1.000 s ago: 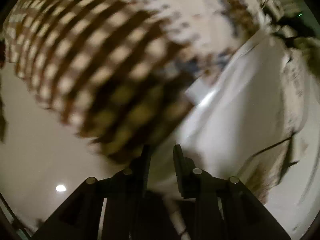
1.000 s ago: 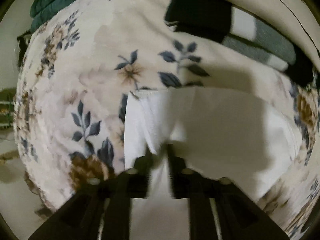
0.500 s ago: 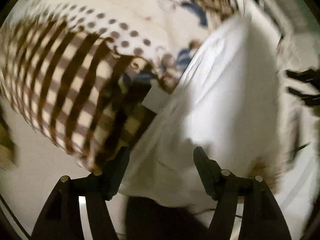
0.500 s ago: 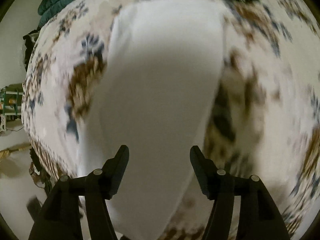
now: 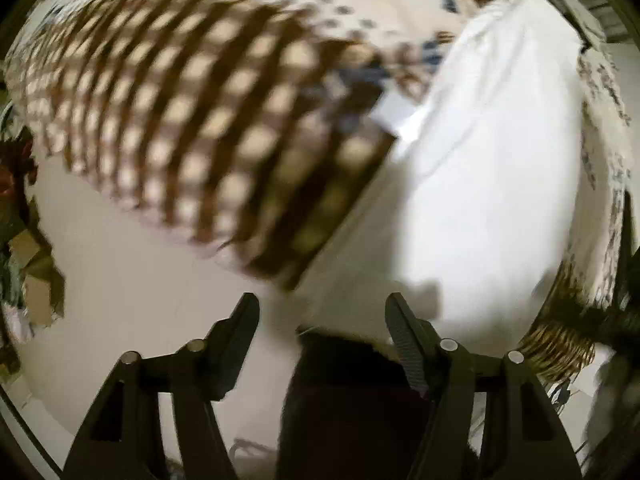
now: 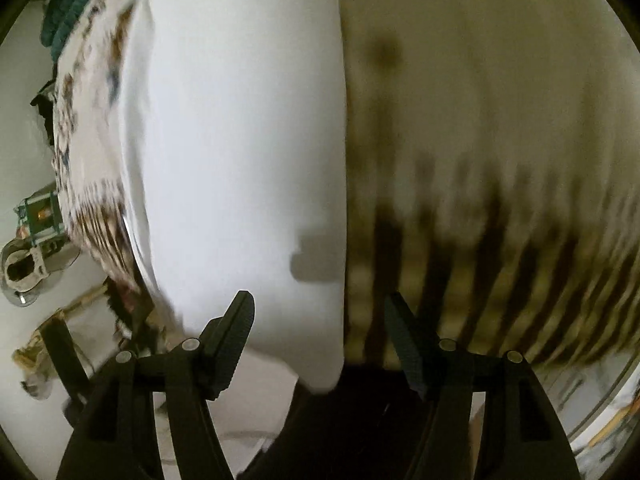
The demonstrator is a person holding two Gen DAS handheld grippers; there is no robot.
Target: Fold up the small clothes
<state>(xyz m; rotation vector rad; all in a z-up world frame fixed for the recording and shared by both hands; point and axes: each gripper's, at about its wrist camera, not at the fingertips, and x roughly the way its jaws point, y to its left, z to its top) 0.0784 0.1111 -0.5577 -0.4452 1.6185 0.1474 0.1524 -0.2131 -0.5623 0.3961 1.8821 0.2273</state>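
A white garment (image 5: 480,168) lies flat on a floral cloth with a brown checked border (image 5: 192,112); its near edge hangs over the border. My left gripper (image 5: 321,306) points steeply down just off that near edge. Its jaws are closing, the pads press on nothing, and only the garment's hem shows behind the gap. In the right wrist view the same white garment (image 6: 240,140) fills the left half and the blurred checked border (image 6: 500,240) the right. My right gripper (image 6: 320,306) hovers open over the garment's near right corner, holding nothing.
A dark shape (image 5: 352,408) sits low between the fingers in both views; I cannot tell what it is. Pale floor (image 5: 120,300) lies beyond the cloth's edge, with cardboard scraps (image 5: 34,276) at the left. A green folded cloth (image 6: 68,4) and floor clutter (image 6: 24,272) show at the right view's left.
Both grippers let go of the white garment and opened. The right one swept sideways along it to the corner by the checked border. The left one's jaws widened, then narrowed a little.
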